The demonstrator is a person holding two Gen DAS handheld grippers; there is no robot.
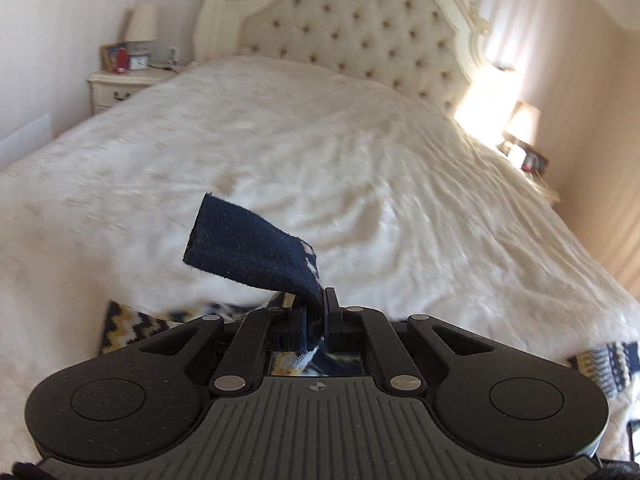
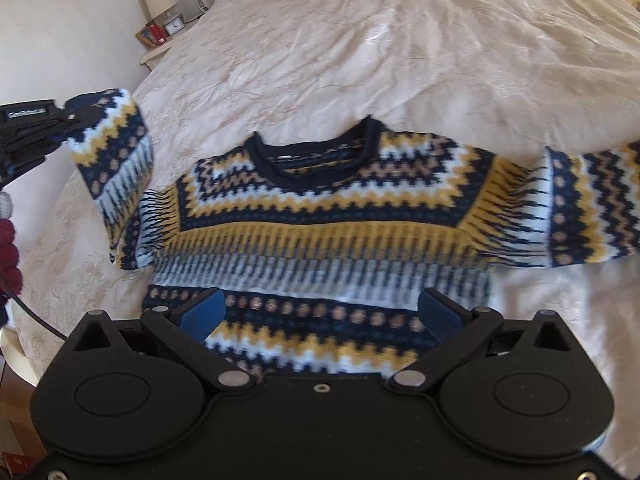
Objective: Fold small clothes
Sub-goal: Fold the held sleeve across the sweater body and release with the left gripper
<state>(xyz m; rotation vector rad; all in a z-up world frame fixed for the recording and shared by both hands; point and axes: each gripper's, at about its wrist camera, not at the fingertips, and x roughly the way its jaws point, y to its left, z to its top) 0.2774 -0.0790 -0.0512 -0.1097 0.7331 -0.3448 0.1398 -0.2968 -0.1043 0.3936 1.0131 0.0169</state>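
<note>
A small navy, yellow and white patterned sweater [image 2: 320,232] lies face up on the white bedspread [image 2: 360,60], neck toward the headboard. My left gripper [image 1: 322,308] is shut on the navy cuff [image 1: 248,240] of the sweater's left sleeve and holds it lifted. In the right wrist view the left gripper [image 2: 60,120] shows at the far left with that sleeve [image 2: 116,152] raised off the bed. My right gripper [image 2: 320,312] is open and empty, hovering over the sweater's lower body. The right sleeve [image 2: 592,204] lies stretched out flat.
The bedspread [image 1: 320,140] runs up to a tufted cream headboard [image 1: 360,20]. A nightstand [image 1: 120,84] with a lamp and clock stands at the left, another lamp [image 1: 524,120] at the right. A person's dark red sleeve [image 2: 8,256] is at the left edge.
</note>
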